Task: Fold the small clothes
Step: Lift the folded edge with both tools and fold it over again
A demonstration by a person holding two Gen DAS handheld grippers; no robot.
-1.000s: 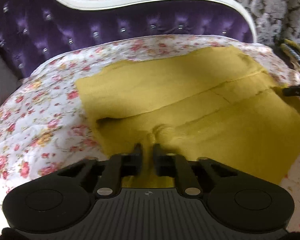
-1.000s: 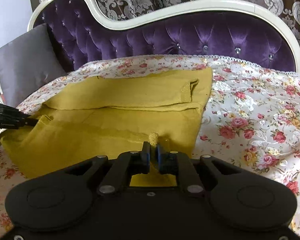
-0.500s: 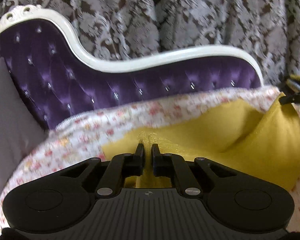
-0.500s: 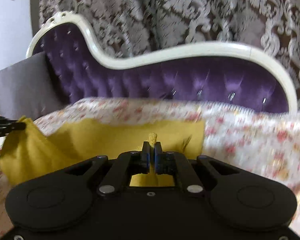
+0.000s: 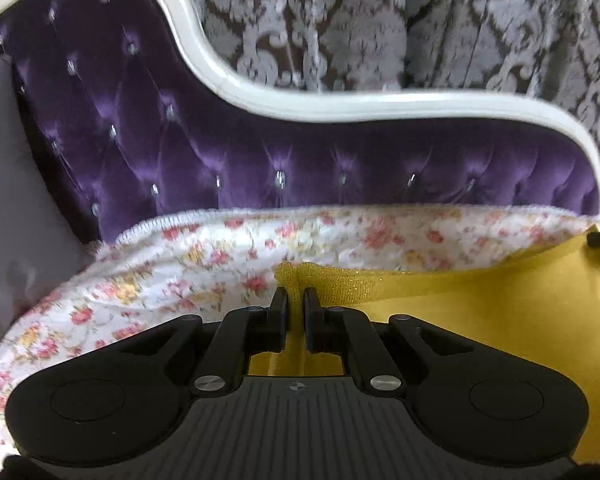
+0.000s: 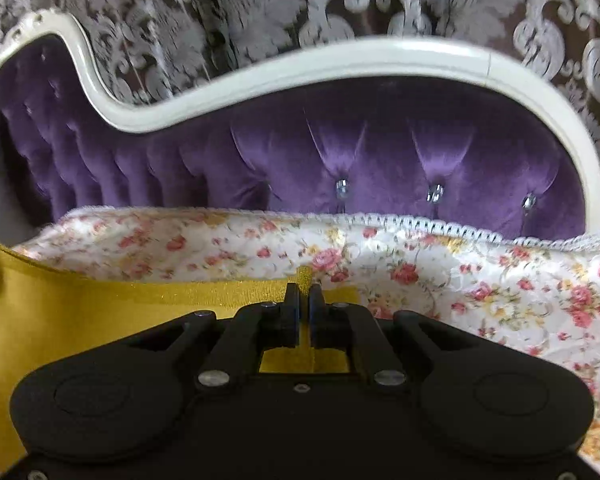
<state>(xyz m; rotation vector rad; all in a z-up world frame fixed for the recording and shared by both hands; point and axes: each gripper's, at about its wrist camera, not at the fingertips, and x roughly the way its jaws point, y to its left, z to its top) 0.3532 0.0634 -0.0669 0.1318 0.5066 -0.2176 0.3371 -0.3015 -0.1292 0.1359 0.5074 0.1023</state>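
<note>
I see my left gripper point(image 5: 295, 300) fingers pinching the yellow garment point(image 5: 500, 320) at lower centre frame; right gripper point(image 6: 304, 296) likewise. It spans the floral cover point(image 6: 480, 280). No containers, no legible writing.

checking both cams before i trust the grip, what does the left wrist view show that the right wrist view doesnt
Only the left wrist view: the left gripper shut on a corner of the yellow garment, and the right gripper's tip at the far right edge. A grey cushion fills its left side; the other view catches only a sliver.

Only the right wrist view: the right gripper shut on the garment's other corner.

Both: the garment stretched between the grippers, the floral cover, the purple tufted backrest, its white frame and the patterned curtain.
</note>
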